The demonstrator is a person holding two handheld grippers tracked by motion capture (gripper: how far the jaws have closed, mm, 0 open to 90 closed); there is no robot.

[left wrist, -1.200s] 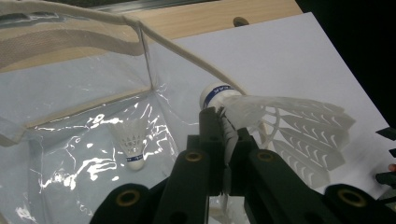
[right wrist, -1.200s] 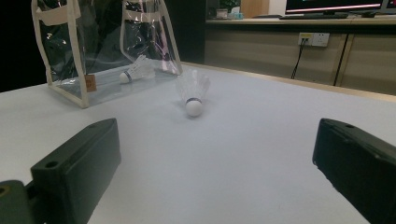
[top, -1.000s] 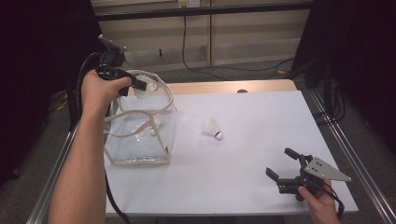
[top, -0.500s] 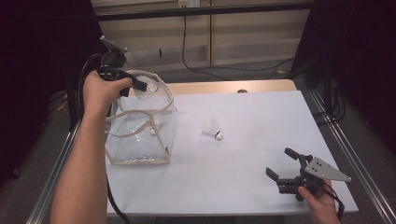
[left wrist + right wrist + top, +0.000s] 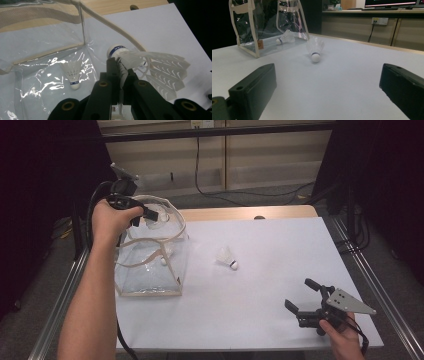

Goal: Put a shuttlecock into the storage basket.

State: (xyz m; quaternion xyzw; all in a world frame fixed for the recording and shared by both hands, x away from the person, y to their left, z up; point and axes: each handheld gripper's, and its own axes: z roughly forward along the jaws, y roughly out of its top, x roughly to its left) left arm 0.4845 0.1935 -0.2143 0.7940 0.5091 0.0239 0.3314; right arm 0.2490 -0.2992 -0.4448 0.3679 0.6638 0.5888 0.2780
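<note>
A white plastic-feathered shuttlecock with a blue-banded cork (image 5: 140, 61) is clamped by its skirt in the left claw (image 5: 119, 72), held above the mouth of the clear plastic bag with cream fabric trim (image 5: 150, 270). A second white shuttlecock (image 5: 72, 73) is seen below that claw, lying on the bag's floor. The right claw (image 5: 304, 296) is kept wide apart and empty, low over the white desk (image 5: 280, 255). A third white shuttlecock (image 5: 315, 50) lies ahead of it on the desk, well apart.
</note>
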